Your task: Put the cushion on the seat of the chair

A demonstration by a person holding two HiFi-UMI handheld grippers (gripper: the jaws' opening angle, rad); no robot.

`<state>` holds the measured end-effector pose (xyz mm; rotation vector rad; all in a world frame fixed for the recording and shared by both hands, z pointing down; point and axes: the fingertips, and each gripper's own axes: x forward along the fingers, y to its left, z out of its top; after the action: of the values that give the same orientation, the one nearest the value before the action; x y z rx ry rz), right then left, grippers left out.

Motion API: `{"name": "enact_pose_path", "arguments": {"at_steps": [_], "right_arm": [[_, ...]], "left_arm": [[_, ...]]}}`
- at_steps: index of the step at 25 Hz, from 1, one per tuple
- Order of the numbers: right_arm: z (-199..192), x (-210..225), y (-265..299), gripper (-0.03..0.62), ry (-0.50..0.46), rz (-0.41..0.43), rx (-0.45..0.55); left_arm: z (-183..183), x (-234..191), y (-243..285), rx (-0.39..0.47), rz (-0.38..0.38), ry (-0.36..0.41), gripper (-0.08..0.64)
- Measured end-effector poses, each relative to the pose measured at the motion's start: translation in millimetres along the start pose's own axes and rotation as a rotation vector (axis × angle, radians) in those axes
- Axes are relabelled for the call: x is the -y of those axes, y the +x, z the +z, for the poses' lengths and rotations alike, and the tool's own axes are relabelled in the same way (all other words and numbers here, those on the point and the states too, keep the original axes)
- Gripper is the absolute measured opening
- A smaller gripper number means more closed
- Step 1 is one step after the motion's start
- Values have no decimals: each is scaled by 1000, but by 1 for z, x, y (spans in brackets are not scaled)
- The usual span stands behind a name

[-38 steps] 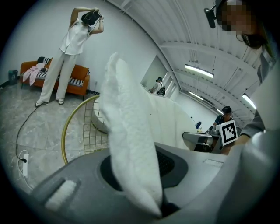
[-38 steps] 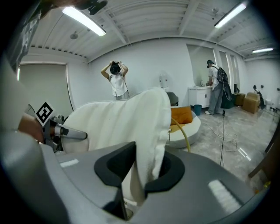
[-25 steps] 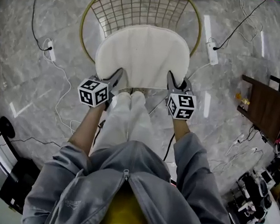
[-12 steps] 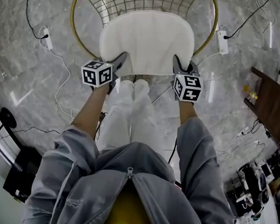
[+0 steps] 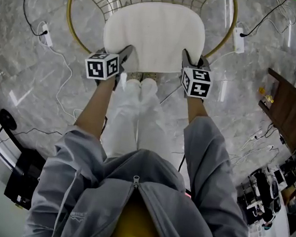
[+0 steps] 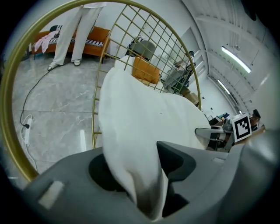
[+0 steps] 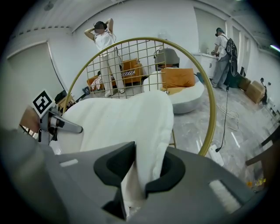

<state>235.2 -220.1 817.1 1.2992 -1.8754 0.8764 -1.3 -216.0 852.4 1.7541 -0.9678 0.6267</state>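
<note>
1. Head view, left: the left gripper (image 5: pixel 127 53), its jaws just eased apart, with the white cushion's (image 5: pixel 153 35) near corner lying loose between them.
2. Centre: the cushion spread over the seat of the gold wire chair (image 7: pixel 213 109), inside its rim.
3. Right: the right gripper (image 5: pixel 188 56), jaws clamped on the cushion's other near corner.

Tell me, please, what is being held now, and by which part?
The right gripper grips the cushion by its near right corner. The left gripper has just been opening; the near left corner lies loose between its fingers.
</note>
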Motion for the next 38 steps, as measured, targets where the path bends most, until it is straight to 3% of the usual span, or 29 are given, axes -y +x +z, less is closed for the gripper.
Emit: {"name": "enact_pose_path", "arguments": {"at_steps": [4, 7, 11, 16, 23, 25, 26, 28, 31, 33, 38], "right_arm": [[2, 12, 7, 88, 24, -49, -6], [-8, 10, 17, 96, 38, -2, -80], [-6, 11, 22, 173, 1, 10, -77], [3, 28, 17, 350, -36, -132, -49], [20, 24, -6, 365, -72, -164, 32], [22, 16, -17, 336, -66, -152, 45], [23, 12, -24, 291, -57, -146, 54], [25, 3, -39, 184, -33, -133, 75], [32, -14, -64, 73, -32, -106, 98], [37, -25, -83, 2, -34, -90, 114], [48, -44, -135, -2, 19, -81, 137]], "left_arm": [[6, -8, 3, -57, 71, 36, 259], [4, -11, 4, -91, 106, 44, 303], [-3, -17, 1, -102, 165, 14, 380], [-6, -25, -19, -34, 245, -19, 443], [17, -27, -58, 113, 315, 75, 442], [29, -19, -73, 183, 309, 100, 432], [35, -12, -81, 216, 302, 115, 394], [41, 4, -95, 247, 287, 162, 270], [40, 33, -115, 235, 250, 273, 33], [37, 54, -127, 228, 208, 328, 9], [41, 100, -165, 269, 128, 372, 9]]}}
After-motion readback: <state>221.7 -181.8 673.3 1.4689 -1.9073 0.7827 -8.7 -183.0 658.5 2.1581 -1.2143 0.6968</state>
